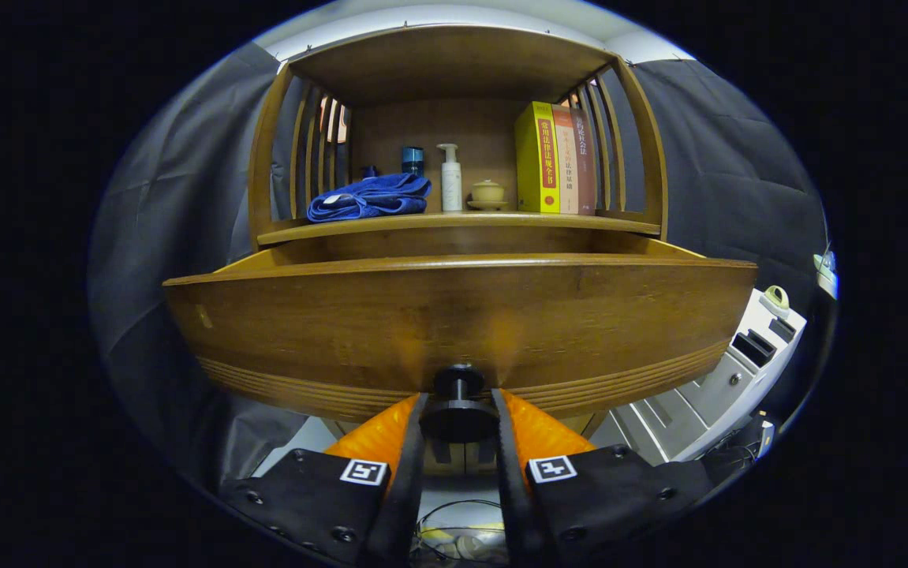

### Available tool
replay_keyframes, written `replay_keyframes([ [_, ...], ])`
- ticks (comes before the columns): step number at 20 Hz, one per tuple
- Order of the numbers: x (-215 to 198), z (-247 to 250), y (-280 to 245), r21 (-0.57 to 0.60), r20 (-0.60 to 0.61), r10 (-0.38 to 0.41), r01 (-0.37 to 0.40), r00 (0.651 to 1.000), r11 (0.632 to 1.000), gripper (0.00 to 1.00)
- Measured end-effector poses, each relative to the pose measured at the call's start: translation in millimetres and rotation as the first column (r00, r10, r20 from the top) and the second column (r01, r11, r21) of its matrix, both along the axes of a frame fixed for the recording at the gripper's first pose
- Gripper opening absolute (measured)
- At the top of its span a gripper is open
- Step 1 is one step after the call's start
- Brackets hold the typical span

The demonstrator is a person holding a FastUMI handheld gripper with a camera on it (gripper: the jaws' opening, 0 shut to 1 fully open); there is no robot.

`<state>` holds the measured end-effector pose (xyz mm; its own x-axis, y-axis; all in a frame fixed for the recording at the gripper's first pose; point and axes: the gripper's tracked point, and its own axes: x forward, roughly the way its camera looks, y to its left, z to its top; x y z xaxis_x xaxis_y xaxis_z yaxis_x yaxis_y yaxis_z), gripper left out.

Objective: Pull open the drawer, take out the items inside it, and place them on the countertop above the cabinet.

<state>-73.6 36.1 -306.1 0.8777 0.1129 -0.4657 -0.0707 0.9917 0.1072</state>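
The wooden drawer [454,315] stands pulled out from the cabinet toward me; its broad front panel faces me and hides what lies inside. A dark round knob [458,410] juts from the lower middle of that panel. My gripper [458,414] is shut on the knob, one finger pressing on each side of its disc. Above the drawer runs the countertop [580,222], the floor of an open wooden shelf unit.
On the countertop lie a folded blue towel [371,197], a small blue jar [412,159], a white pump bottle [450,177], a small lidded pot [488,193] and upright books [556,158]. A white drawer unit [726,379] stands low to the right. Cables [454,536] lie on the floor below.
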Motion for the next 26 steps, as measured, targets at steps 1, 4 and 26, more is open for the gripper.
replay_keyframes([
  [1,0,0,0,0.002,0.001,-0.002,0.002,1.000,1.000,0.54],
  [4,-1,-3,7,0.022,-0.004,0.013,-0.013,1.000,1.000,0.79],
  [26,98,274,-9,-0.060,0.435,0.078,-0.058,0.897,0.997,0.99],
])
